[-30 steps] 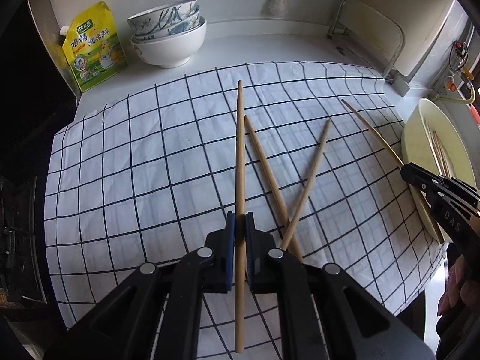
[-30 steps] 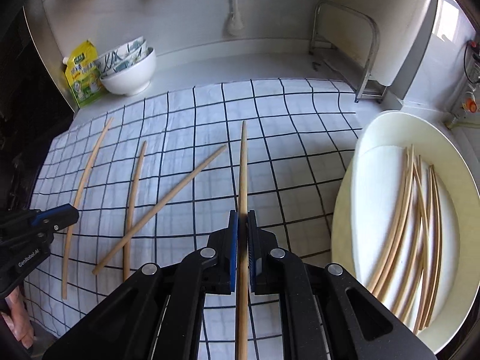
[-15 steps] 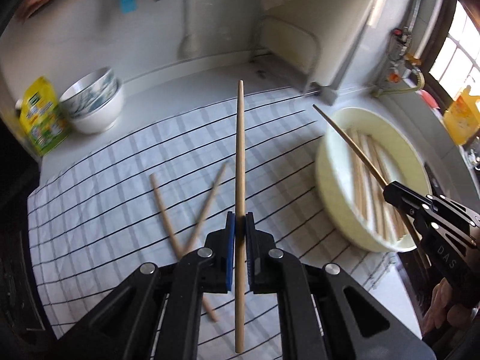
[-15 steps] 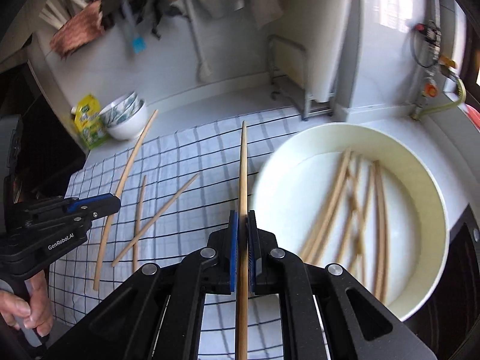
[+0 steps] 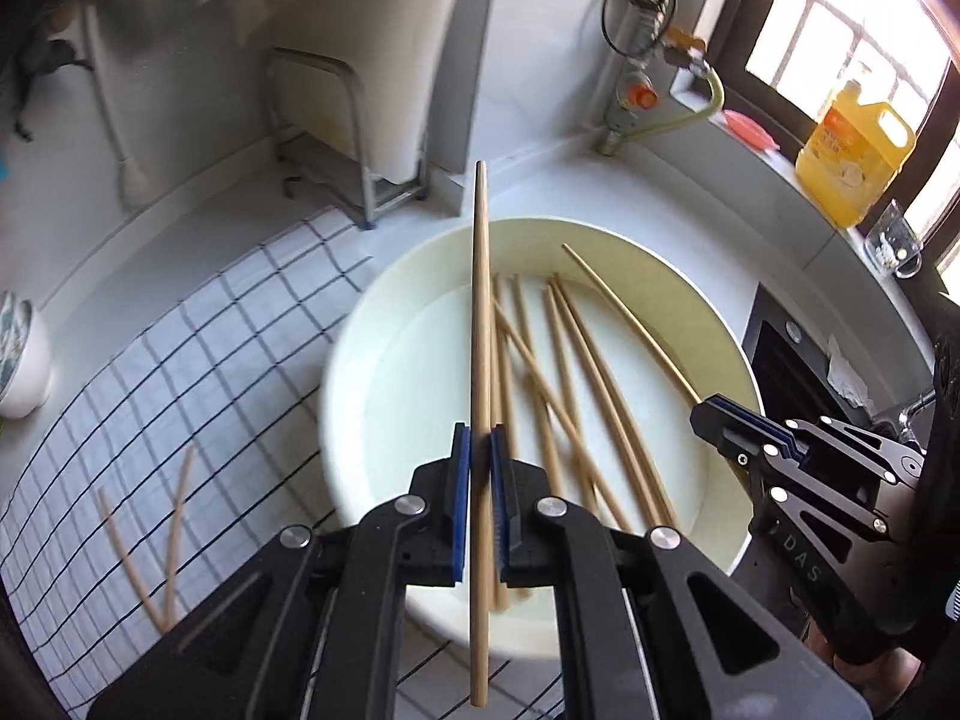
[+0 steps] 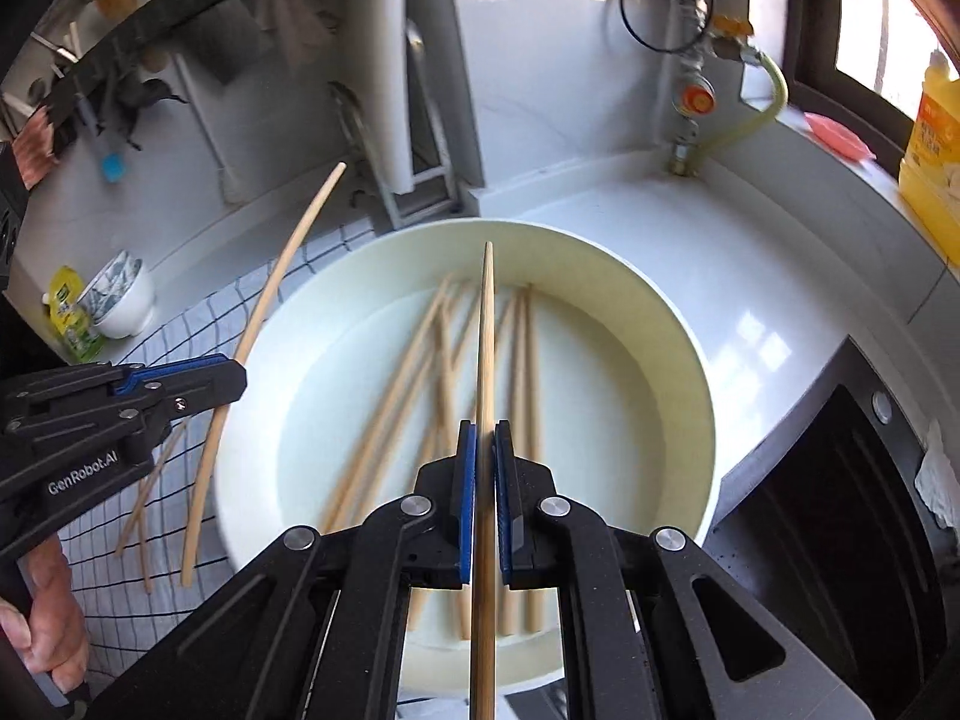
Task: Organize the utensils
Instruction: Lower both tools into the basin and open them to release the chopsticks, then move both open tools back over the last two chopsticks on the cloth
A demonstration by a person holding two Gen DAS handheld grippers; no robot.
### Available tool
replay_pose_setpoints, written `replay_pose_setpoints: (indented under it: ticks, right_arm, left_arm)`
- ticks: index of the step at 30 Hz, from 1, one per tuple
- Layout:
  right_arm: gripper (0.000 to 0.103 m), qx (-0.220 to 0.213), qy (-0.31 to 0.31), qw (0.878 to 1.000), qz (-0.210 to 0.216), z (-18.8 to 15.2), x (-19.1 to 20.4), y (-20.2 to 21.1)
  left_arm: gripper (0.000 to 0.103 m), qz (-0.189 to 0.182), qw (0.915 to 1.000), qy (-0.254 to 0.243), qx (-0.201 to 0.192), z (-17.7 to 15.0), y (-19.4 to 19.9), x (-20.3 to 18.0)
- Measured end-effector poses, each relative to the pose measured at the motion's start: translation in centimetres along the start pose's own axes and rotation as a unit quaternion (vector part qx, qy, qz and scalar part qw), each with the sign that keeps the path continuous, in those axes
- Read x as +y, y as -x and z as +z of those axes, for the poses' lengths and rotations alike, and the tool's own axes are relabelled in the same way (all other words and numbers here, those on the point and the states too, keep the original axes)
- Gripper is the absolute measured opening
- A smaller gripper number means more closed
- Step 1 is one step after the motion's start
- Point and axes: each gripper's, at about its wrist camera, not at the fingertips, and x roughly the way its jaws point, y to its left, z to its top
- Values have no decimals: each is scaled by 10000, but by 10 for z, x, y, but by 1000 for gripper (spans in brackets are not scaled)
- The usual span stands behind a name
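The left gripper pinches a straight wooden chopstick between its blue pads, pressed tight on the shaft a little below the middle. The stick's long axis runs along the fingers, the far tip pointing toward the back wall, the near end jutting below the pads. It hangs above the left half of the round cream basin.

The right gripper clamps a second chopstick the same way, the tapered tip pointing toward the basin's far rim, the shaft over the middle of the basin. In the left wrist view this stick slants up from the right gripper across the basin's right side.

On the basin floor lie loose chopsticks, thin, pale and round, mostly lengthwise and crossing one another; their number is hard to tell, since some overlap and blur. Nothing stands between either held stick and the basin.

Left of the basin spreads a white cloth with a dark grid, its edge touching or tucked under the basin wall. Two more chopsticks lie crossed on it, well apart from the basin. Farther left sit stacked patterned bowls beside a yellow-green pouch. Behind the basin stands a metal rack; to its right, on the sill, a yellow jug; at its near right, a black recessed hob.
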Motion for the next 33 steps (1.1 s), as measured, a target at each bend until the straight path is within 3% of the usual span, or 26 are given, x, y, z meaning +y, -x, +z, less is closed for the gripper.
replay_pose_setpoints:
  ticks: [8,10,12,14,33]
  right_arm:
    - [6,204,-168,9995,146,5,-22,-29]
    - [6,224,-171,9995,153,5,-25,-31]
    - [9,232,-175,9995,125,6,-27,-32]
    - [20,193,-192,9996,113,7,-29,-31]
    - [35,-95,-66,9999,-8,17,4,-2]
  left_arm:
    - [8,98,9993,-113,346,17,-44,-16]
    - [15,121,9993,-95,338,19,-45,-15]
    - [39,145,9994,-70,301,22,-45,-15]
    - [43,172,9995,-32,244,24,-42,-13]
    - [53,480,9983,318,-47,6,7,36]
